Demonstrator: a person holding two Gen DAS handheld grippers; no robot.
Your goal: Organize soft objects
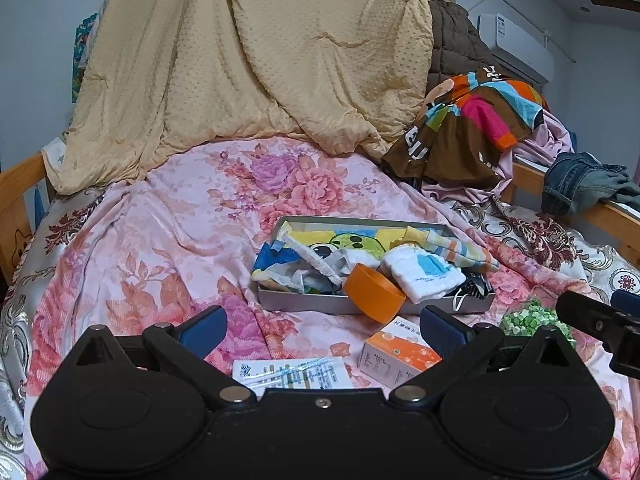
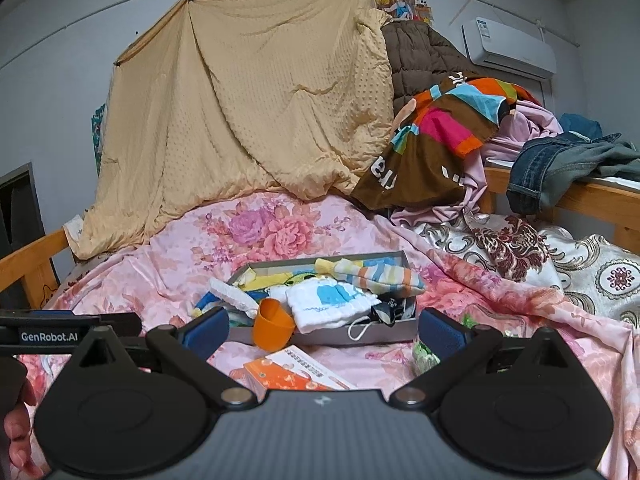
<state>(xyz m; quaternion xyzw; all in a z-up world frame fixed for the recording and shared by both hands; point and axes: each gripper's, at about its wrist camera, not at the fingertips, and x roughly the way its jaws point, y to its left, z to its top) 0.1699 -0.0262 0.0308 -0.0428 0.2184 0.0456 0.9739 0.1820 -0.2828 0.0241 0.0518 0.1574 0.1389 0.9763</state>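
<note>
A grey shallow box (image 1: 320, 303) (image 2: 396, 336) lies on the pink floral bedspread (image 1: 168, 240) (image 2: 168, 280). It holds small soft cloths: a white folded towel with a blue print (image 1: 428, 276) (image 2: 332, 306), a striped sock (image 1: 456, 250) (image 2: 376, 276), a yellow cartoon cloth (image 1: 340, 240). An orange cup (image 1: 372, 298) (image 2: 272, 330) leans at the box's near edge. My left gripper (image 1: 322, 330) is open and empty, short of the box. My right gripper (image 2: 323, 330) is open and empty, just before the box.
An orange-white carton (image 1: 394, 354) (image 2: 296, 372), a paper packet (image 1: 292, 374) and a green lumpy item (image 1: 532, 318) lie near the grippers. A beige quilt (image 1: 260, 60) hangs behind. Clothes (image 1: 472, 124) (image 2: 448, 140) and jeans (image 1: 580, 184) (image 2: 560, 164) pile at the right by a wooden rail.
</note>
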